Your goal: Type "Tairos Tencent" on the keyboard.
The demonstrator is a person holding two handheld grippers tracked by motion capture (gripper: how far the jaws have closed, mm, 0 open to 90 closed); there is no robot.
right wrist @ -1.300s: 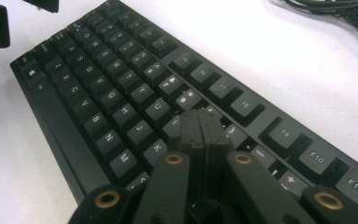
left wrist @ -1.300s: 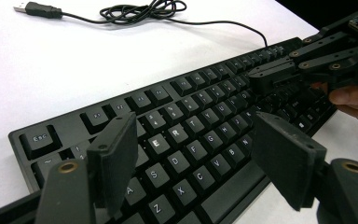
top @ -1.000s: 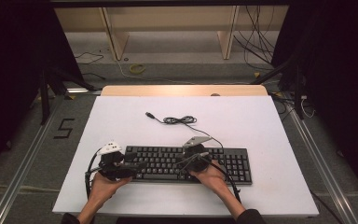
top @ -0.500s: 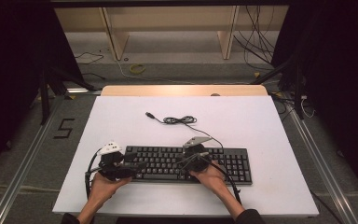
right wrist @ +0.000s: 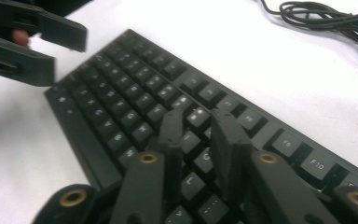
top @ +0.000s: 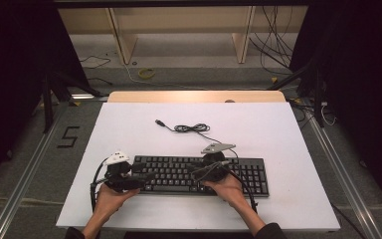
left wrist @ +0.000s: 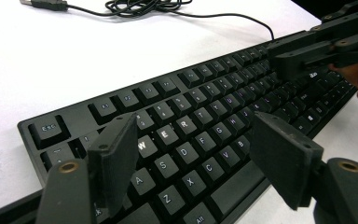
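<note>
From the high view, a black keyboard [top: 199, 174] lies at the white table's [top: 278, 134] six o'clock edge; the left gripper [top: 146, 178] is at its nine o'clock end, the right gripper [top: 195, 172] over its middle. In the left gripper view, the jaws stand wide apart above the letter keys [left wrist: 182, 140]. In the right gripper view, the jaws, just opening, show a narrow gap over the keys [right wrist: 135, 112], gripping nothing.

A white table [top: 288, 134] stood on a grey floor [top: 25, 164]. A yellow ring [top: 146, 73] lay beyond it, near wooden legs [top: 119, 37].
</note>
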